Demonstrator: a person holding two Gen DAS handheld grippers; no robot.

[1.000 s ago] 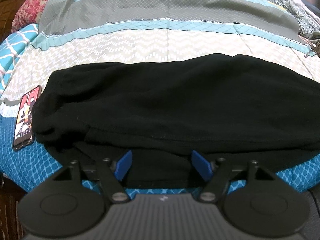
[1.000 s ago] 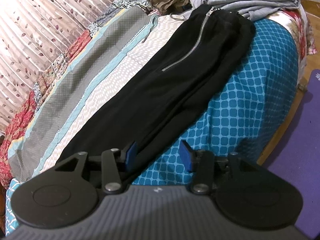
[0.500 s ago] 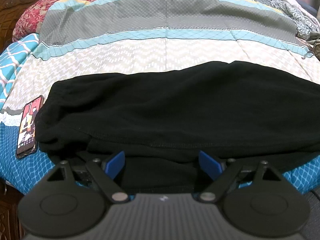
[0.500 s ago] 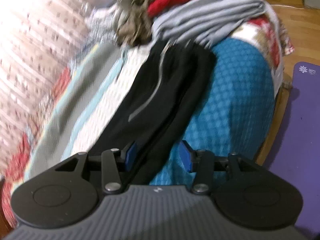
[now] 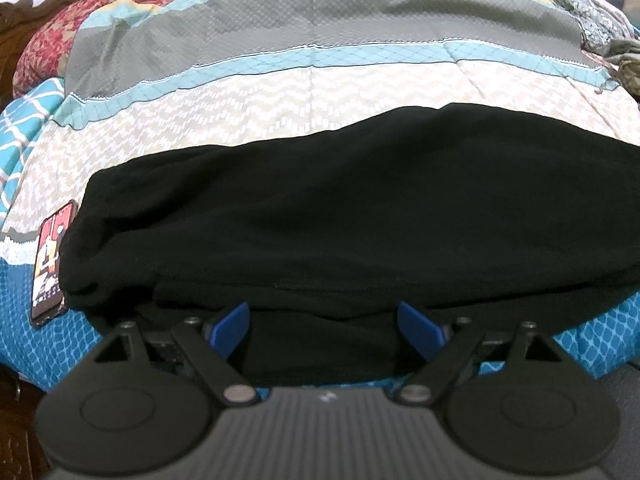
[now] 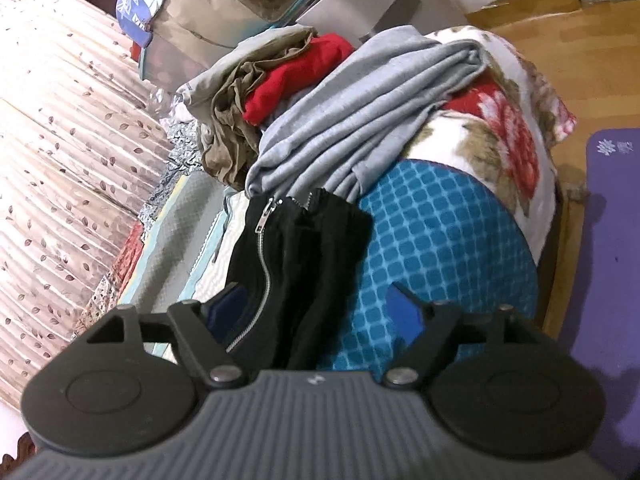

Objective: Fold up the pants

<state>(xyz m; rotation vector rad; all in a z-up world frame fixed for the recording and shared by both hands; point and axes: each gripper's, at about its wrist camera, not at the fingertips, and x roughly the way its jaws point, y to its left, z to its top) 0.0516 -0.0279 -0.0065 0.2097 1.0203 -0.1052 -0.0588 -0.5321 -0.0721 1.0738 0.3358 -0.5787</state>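
A bed fills both views, covered by a quilt (image 5: 320, 92) banded in grey, teal, cream zigzag and blue lattice, with a red floral patch toward the far side. A dark carved wooden headboard (image 5: 24, 12) shows at the upper left of the left view. In the right view a pleated curtain (image 6: 60, 160) with a small leaf print hangs along the left, brightly lit. Beyond the bed's end stand a grey box (image 6: 384, 4) and stacked bags. A floral blanket (image 6: 508, 120) drapes the bed's corner. The floor (image 6: 580, 64) is light wood, with a purple mat (image 6: 608, 240) on the right.
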